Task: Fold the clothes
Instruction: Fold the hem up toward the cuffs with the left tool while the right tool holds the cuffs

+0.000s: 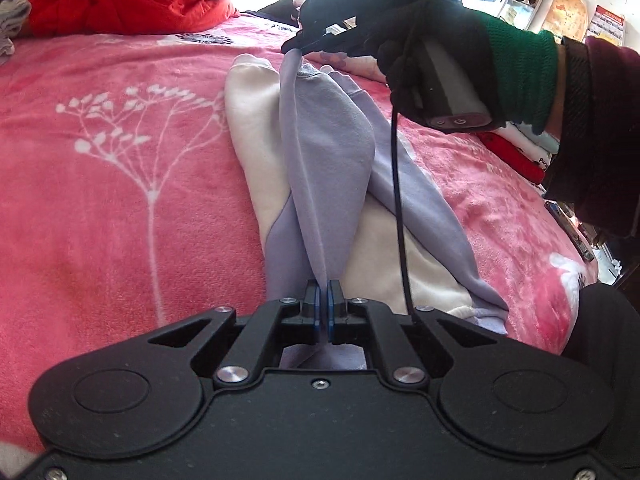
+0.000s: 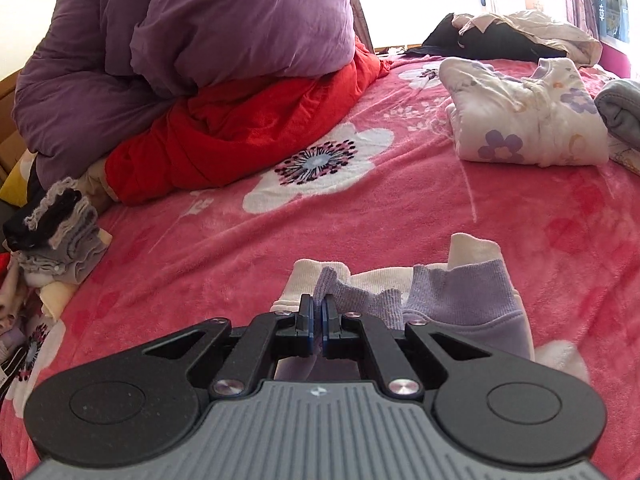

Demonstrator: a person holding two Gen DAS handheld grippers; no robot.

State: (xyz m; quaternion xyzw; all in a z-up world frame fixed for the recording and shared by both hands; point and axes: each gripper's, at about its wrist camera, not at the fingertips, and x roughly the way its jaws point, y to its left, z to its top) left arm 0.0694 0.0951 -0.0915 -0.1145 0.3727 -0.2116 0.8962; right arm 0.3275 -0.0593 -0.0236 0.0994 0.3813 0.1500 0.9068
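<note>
Left tool (image 1: 324, 300) clenched on lilac/cream garment (image 1: 320, 160), right tool (image 1: 298, 42) pinching its far cuff end, fabric stretched btwn both, rest lying on pink floral blanket (image 1: 120, 160), folded floral top (image 2: 528, 120) nearby.

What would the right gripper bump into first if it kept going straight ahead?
Already shut on the lilac-and-cream garment, the right gripper would probably drag it onto bare pink blanket; the red clothing lies farther, leftward.

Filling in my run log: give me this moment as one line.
left tool: shut on lilac garment | right tool: shut on cuff | garment stretched above pink blanket
</note>
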